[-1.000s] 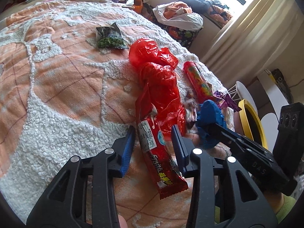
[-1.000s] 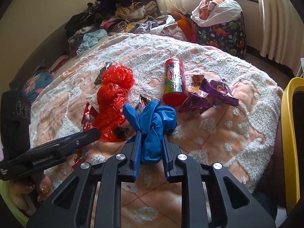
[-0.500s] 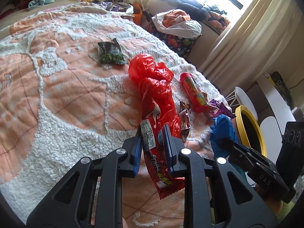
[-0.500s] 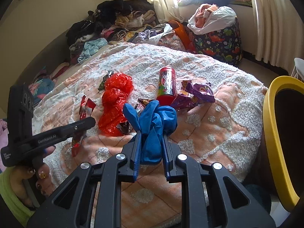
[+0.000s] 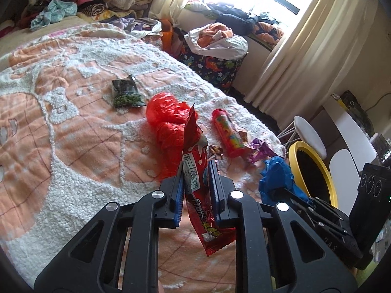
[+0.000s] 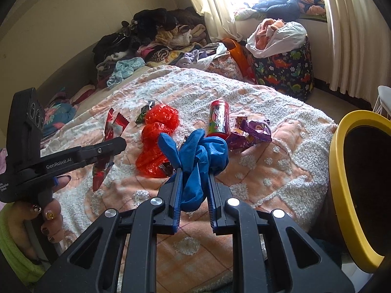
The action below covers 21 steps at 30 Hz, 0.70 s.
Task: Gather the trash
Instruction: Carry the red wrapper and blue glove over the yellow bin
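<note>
My left gripper (image 5: 196, 168) is shut on a red snack wrapper (image 5: 195, 171), which hangs lifted above the orange and white bedspread (image 5: 73, 146); the same wrapper (image 6: 107, 141) shows in the right wrist view. Above the bed's near edge my right gripper (image 6: 194, 173) is shut on a crumpled blue plastic bag (image 6: 195, 156). Still lying on the bed are a red plastic bag (image 5: 168, 127), a red tube can (image 5: 226, 134), a purple wrapper (image 6: 249, 131), a small brown wrapper (image 5: 215, 151) and a green snack packet (image 5: 125, 94).
A bin with a yellow rim (image 6: 342, 183) stands just off the bed's right edge. A white stool (image 5: 309, 134) is beyond it. Clothes are piled at the bed's far end (image 6: 151, 39), and a full dinosaur-print hamper (image 6: 286, 70) stands by the curtained window.
My left gripper closed on the red snack wrapper and lifted it off the bed. My right gripper, still holding the blue bag, rose and drew back toward the yellow-rimmed bin.
</note>
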Each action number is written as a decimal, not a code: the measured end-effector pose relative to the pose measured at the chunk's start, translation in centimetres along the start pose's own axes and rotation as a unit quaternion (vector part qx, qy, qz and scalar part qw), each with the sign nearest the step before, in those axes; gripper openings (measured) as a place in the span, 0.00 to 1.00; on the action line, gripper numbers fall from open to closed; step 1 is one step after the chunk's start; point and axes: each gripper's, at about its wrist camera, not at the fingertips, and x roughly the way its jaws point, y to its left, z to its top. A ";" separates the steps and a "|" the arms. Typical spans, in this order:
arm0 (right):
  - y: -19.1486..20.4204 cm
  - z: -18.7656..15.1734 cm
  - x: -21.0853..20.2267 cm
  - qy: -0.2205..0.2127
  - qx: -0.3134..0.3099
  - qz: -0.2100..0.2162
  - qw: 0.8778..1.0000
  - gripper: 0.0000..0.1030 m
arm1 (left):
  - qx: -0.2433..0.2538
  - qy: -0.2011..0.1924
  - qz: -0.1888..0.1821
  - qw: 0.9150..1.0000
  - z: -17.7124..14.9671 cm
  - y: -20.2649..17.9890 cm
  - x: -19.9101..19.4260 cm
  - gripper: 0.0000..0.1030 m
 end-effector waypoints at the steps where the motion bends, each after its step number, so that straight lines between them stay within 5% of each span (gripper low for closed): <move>1: -0.1 -0.1 -0.2 -0.001 0.000 0.001 1.000 0.17 | 0.002 -0.001 -0.001 1.000 0.0 -0.2 -0.1 0.12; 21: -2.3 -0.3 -2.8 -0.025 0.023 -0.006 0.999 0.17 | 0.049 0.004 -0.016 0.999 -0.5 -5.2 0.5 0.12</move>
